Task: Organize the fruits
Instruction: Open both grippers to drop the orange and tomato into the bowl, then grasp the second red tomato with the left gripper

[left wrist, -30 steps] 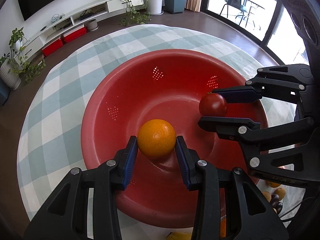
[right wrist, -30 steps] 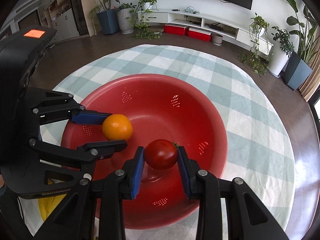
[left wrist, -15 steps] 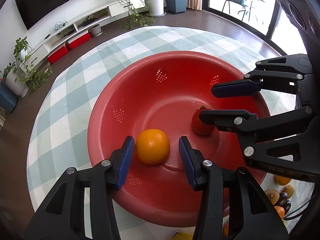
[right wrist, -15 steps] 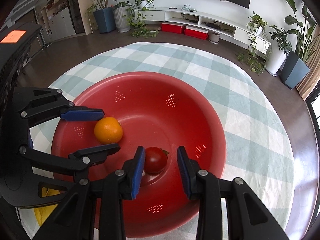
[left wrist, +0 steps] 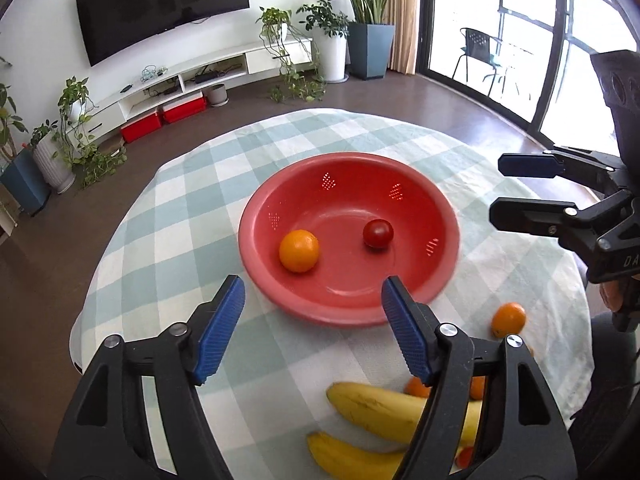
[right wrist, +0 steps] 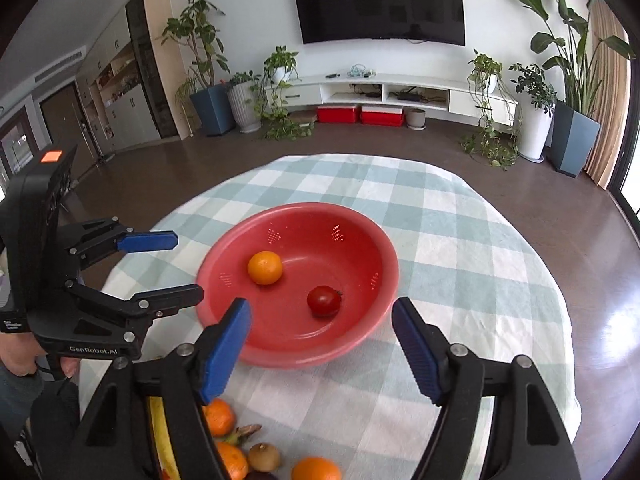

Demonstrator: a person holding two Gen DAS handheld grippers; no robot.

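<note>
Left wrist view gives me the red colander bowl [left wrist: 448, 224] on the checked tablecloth [left wrist: 180, 232], and inside it I see an orange [left wrist: 299, 251] on the left part and a tomato [left wrist: 378, 233] to its right, apart from each other. My left gripper [left wrist: 313, 322] hangs just near the bowl's near rim, with the jaws wide apart and nothing between them. My right gripper [left wrist: 520, 188] is at the right of the bowl, also with jaws apart and holding nothing.

On the near side of the cloth lie two bananas [left wrist: 376, 408], and one more orange [left wrist: 508, 319] is near the right edge.

From the right wrist view I see the same bowl [right wrist: 384, 256] with the orange [right wrist: 265, 267] and the tomato [right wrist: 323, 300]. Near the camera there are several small oranges [right wrist: 316, 469] and a brown round fruit [right wrist: 263, 456], which I cannot name surely.
</note>
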